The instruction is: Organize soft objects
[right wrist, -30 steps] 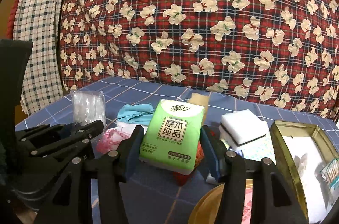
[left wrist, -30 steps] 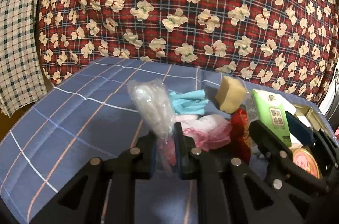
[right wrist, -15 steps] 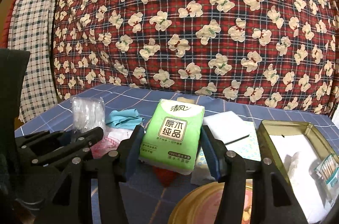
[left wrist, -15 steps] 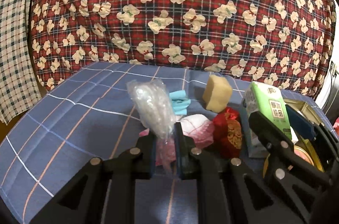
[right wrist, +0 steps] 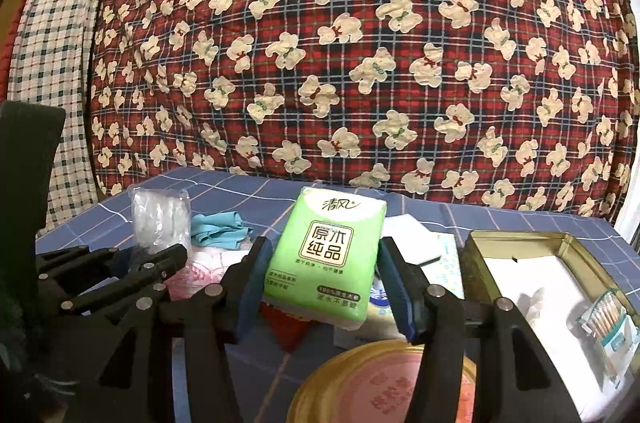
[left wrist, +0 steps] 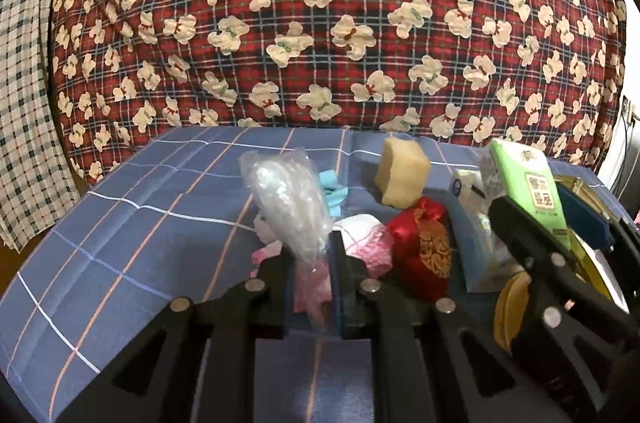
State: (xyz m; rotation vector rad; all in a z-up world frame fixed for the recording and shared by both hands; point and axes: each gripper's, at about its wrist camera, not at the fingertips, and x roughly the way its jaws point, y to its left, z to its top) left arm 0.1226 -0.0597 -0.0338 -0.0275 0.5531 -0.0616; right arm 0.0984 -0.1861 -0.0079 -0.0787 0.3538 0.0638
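The left gripper [left wrist: 310, 263] is clamped on the neck of a clear plastic bag [left wrist: 290, 201], which stands up above its jaws. The right gripper [right wrist: 322, 281] is clamped on a green tissue pack [right wrist: 326, 251], pressed on both sides by the blue pads [right wrist: 252, 283] and held upright above the blue checked tabletop [left wrist: 132, 219].

Just beyond the left gripper lie a pink and white cloth [left wrist: 366, 243], a red embroidered pouch [left wrist: 424, 251], a teal cloth [left wrist: 332, 191] and, farther back, a yellow sponge [left wrist: 402, 175]. In the right wrist view a white sponge [right wrist: 408, 235] lies behind the tissue pack, an open gold tin [right wrist: 520, 243] sits to its right with a packet of cotton swabs [right wrist: 610, 331] inside, and a round gold lid [right wrist: 380, 383] lies below the gripper. A red bear-print quilt [right wrist: 340, 43] hangs behind everything.
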